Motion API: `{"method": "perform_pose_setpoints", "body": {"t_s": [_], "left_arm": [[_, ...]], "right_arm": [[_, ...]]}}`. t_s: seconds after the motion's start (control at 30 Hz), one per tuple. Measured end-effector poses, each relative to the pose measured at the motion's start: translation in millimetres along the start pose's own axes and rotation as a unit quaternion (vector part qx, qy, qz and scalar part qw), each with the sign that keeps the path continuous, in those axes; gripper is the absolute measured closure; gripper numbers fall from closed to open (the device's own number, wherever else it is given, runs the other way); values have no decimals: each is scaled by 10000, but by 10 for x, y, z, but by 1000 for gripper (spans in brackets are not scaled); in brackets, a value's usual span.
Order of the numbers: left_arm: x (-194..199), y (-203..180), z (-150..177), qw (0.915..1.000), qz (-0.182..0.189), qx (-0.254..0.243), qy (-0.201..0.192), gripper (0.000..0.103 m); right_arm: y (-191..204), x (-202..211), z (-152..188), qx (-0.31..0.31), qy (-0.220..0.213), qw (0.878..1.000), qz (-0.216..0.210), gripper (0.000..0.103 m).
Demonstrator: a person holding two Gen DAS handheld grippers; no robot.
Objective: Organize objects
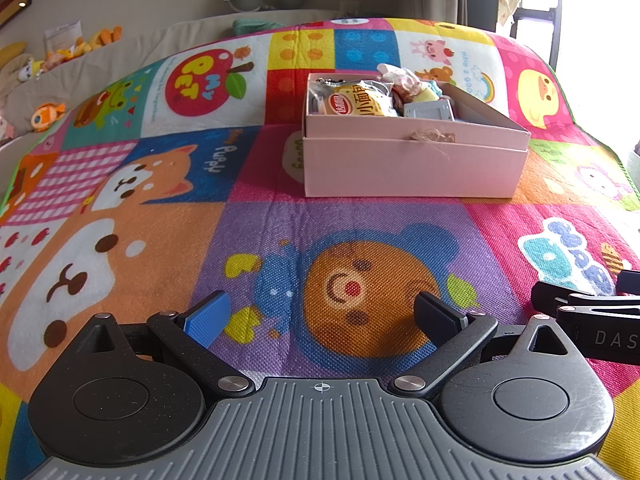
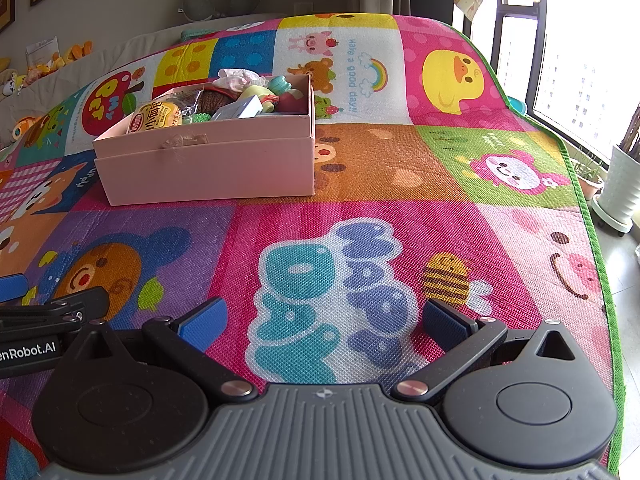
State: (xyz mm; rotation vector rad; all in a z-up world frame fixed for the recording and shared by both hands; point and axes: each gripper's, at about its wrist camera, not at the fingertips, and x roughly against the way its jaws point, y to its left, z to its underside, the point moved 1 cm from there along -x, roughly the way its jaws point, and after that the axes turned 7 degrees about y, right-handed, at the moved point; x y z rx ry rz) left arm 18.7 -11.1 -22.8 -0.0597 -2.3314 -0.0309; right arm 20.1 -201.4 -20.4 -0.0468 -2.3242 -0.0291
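Note:
A pink cardboard box (image 1: 412,164) stands on the colourful play mat, ahead of both grippers; it also shows in the right wrist view (image 2: 208,172). It holds several items: a yellow snack bag (image 1: 362,104) (image 2: 158,117), a grey flat piece (image 1: 428,111), a brown knitted thing (image 2: 214,101), a white cloth (image 2: 238,76) and small toys. My left gripper (image 1: 322,312) is open and empty, low over the mat's bear picture. My right gripper (image 2: 324,320) is open and empty, low over the mat to the right of the left one.
The mat (image 2: 400,160) covers a raised surface with a green edge (image 2: 596,240) at the right. Beyond that edge are a floor, a white planter (image 2: 622,188) and a window. Plush toys (image 1: 44,114) lie along the far left.

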Motion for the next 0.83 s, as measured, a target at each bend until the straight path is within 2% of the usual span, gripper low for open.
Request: {"method": "perform_pose_setpoints", "body": {"t_s": [0.83], "left_arm": [[-5, 1, -2, 10000, -16, -8, 8, 2]], "right_arm": [[1, -2, 0, -2, 0, 10000, -1, 0]]}}
